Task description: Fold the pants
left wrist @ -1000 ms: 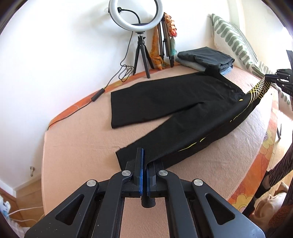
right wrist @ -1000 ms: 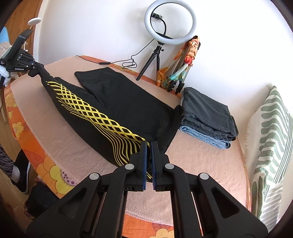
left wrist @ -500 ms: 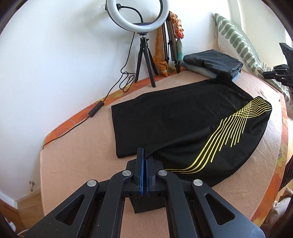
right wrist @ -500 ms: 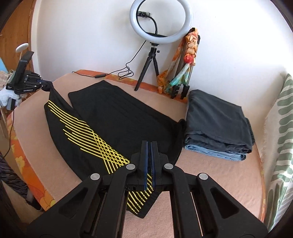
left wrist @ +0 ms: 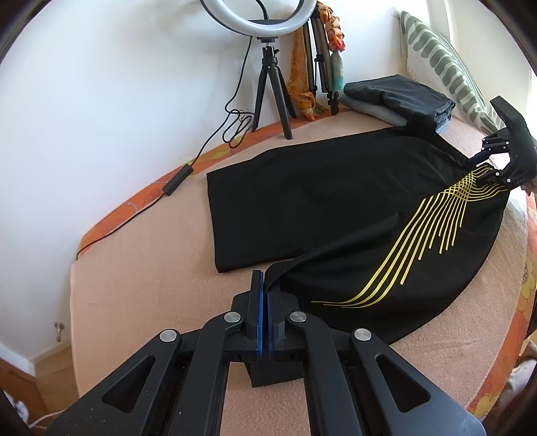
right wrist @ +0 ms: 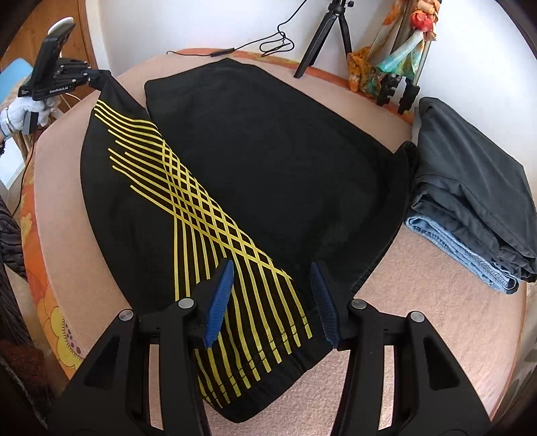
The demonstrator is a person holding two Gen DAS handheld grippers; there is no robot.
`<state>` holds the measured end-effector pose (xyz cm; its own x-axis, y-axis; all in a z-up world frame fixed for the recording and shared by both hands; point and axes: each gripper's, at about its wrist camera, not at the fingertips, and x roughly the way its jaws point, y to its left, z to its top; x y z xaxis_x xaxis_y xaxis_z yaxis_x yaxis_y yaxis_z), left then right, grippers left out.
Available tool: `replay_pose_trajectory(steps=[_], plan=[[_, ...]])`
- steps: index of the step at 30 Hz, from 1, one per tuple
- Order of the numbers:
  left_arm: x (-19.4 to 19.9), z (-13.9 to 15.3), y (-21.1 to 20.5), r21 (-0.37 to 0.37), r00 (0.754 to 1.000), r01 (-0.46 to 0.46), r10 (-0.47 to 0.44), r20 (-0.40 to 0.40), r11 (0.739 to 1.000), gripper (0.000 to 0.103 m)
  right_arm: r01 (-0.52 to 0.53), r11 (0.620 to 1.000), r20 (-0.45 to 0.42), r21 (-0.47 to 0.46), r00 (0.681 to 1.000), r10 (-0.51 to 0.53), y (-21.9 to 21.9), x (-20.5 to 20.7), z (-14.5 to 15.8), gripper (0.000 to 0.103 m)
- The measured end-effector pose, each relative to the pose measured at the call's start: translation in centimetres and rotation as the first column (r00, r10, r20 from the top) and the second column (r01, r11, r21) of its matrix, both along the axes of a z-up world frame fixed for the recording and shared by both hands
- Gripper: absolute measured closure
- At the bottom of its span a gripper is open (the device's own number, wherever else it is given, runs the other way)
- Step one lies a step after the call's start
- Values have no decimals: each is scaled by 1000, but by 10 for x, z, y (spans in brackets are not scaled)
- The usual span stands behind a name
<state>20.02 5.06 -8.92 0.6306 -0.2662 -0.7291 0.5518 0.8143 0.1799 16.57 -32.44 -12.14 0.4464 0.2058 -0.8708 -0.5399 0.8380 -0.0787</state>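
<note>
While the left gripper is clamped on one hem corner of the black pants lying on the bed and the right gripper has just been opening, waistband dropped, any tug could skew the leg-over-leg fold, imo.

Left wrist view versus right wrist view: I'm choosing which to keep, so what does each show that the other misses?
Only the left wrist view shows the ring light and striped pillow. Only the right wrist view shows the gloved hand and the right gripper open above the waistband. Both show the black pants, the folded clothes and the left gripper pinching a hem.
</note>
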Motion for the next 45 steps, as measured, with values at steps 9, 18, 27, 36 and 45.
replay_pose_trajectory(steps=[9, 18, 27, 36, 45], plan=[[-2, 2, -1, 0, 1000, 3, -3, 10, 1000, 103, 14, 1000, 35, -15, 999, -13, 1, -25, 8, 98], [-6, 13, 3, -10, 999, 6, -5, 36, 1000, 103, 82, 997, 215, 1, 973, -80, 3, -46, 70, 101], [21, 17, 5, 2, 999, -5, 5, 44, 1000, 103, 138, 989, 335, -55, 935, -111, 11, -9, 108, 101], [77, 23, -2, 45, 997, -2, -2, 78, 999, 103, 188, 982, 328, 32, 926, -188, -6, 49, 116, 102], [90, -7, -4, 84, 1000, 5, -7, 28, 996, 103, 10, 999, 55, 45, 998, -12, 11, 96, 37, 81]])
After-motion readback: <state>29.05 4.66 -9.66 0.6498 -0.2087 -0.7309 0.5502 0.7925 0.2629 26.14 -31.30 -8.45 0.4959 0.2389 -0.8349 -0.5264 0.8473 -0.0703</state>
